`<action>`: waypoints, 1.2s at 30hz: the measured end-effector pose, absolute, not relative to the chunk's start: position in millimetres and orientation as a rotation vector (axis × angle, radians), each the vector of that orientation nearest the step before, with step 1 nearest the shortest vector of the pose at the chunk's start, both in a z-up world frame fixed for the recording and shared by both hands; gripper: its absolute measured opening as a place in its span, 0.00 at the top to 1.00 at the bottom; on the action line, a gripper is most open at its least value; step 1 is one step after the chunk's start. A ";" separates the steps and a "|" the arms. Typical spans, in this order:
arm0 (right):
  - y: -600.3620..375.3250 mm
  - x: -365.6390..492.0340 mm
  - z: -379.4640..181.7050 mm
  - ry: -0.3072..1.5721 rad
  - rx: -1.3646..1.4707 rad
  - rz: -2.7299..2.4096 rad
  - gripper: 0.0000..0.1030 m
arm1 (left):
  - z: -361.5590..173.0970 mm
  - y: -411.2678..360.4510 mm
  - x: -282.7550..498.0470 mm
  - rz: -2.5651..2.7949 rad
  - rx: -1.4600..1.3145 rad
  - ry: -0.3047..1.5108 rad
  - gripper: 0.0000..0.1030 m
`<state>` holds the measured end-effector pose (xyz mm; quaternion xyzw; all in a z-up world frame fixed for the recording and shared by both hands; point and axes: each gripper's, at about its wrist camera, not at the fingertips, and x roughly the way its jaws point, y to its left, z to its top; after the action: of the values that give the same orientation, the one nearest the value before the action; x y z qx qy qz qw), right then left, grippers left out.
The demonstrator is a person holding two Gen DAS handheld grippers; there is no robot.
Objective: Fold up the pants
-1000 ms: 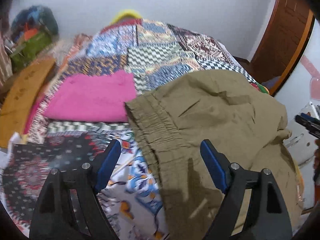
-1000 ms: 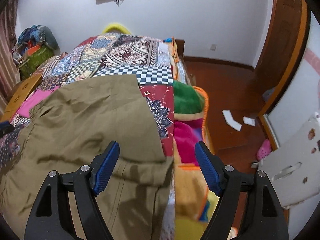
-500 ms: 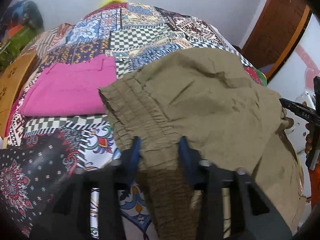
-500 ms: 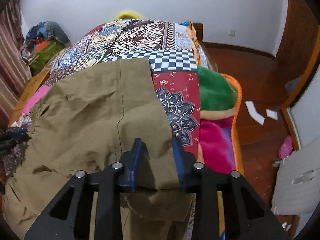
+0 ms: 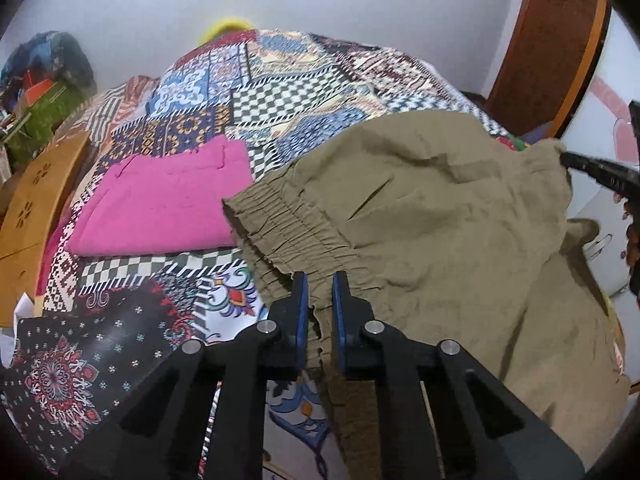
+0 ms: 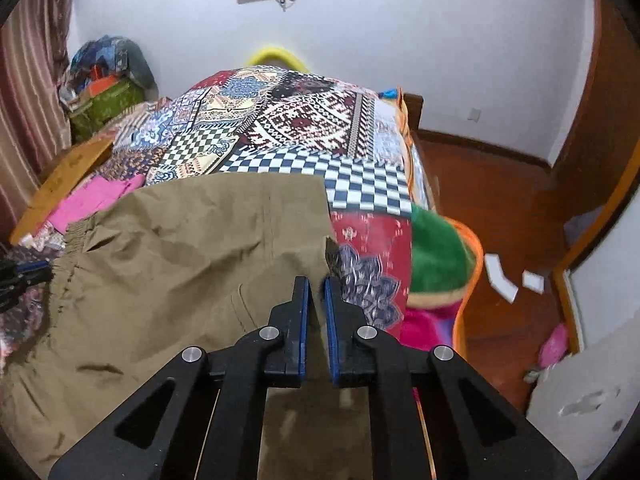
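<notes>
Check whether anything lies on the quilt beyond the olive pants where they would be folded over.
The folded pink garment lies on the patchwork quilt just left of the olive pants, beside the waistband. Straight ahead the quilt looks bare.

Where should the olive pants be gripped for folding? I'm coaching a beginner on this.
Take the olive pants at two edges, from the near side, pointing down. The left gripper, jaws closing, pinches the gathered elastic waistband, a thick ridge; the right gripper is shut on the opposite free edge. Both edges overhang toward the person, and a spread grip probably keeps the cloth taut.
</notes>
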<state>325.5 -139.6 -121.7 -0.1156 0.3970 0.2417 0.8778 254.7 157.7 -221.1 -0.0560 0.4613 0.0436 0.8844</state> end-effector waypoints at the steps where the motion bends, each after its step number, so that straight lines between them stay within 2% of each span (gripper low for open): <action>1: -135.1 328.0 -123.3 0.823 -0.269 0.494 0.93 | -224.9 160.9 255.7 0.109 -0.110 0.971 1.00; 8: -126.8 352.7 -158.3 0.928 -0.367 0.397 0.93 | -242.2 185.9 250.8 0.129 -0.179 1.016 1.00; 11: -137.2 352.8 -159.4 0.967 -0.355 0.391 0.93 | -230.0 189.0 245.1 0.140 -0.155 0.975 0.97; 12: -140.6 351.0 -155.0 0.969 -0.345 0.392 0.91 | -225.4 190.2 245.0 0.141 -0.147 0.964 0.92; 13: -144.0 349.2 -149.5 0.966 -0.336 0.390 0.89 | -220.9 191.8 245.3 0.142 -0.142 0.955 0.86; 17: -150.0 347.4 -118.7 0.908 -0.292 0.404 0.53 | -206.5 198.8 256.2 0.159 -0.129 0.918 0.67; 18: -148.1 347.8 -110.1 0.876 -0.288 0.407 0.49 | -204.4 200.1 260.3 0.162 -0.128 0.910 0.61; 21: -138.0 355.0 -95.9 0.834 -0.281 0.429 0.46 | -203.1 204.1 274.5 0.153 -0.140 0.900 0.46; 25: -116.1 377.0 -97.0 0.847 -0.280 0.463 0.45 | -210.0 205.7 298.1 0.149 -0.122 0.910 0.38; 28: -97.1 398.0 -106.9 0.883 -0.299 0.497 0.41 | -219.8 209.6 312.2 0.148 -0.115 0.927 0.34; 31: -77.7 421.1 -123.5 0.940 -0.319 0.537 0.29 | -232.3 215.0 320.6 0.134 -0.133 0.952 0.34; 36: -63.4 450.7 -152.9 1.008 -0.356 0.538 0.27 | -251.5 222.2 331.8 0.122 -0.155 0.991 0.27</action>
<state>450.7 -63.4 -152.9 -0.1674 0.4746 0.2534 0.8262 331.8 222.2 -251.5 -0.0741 0.4745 0.0585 0.8752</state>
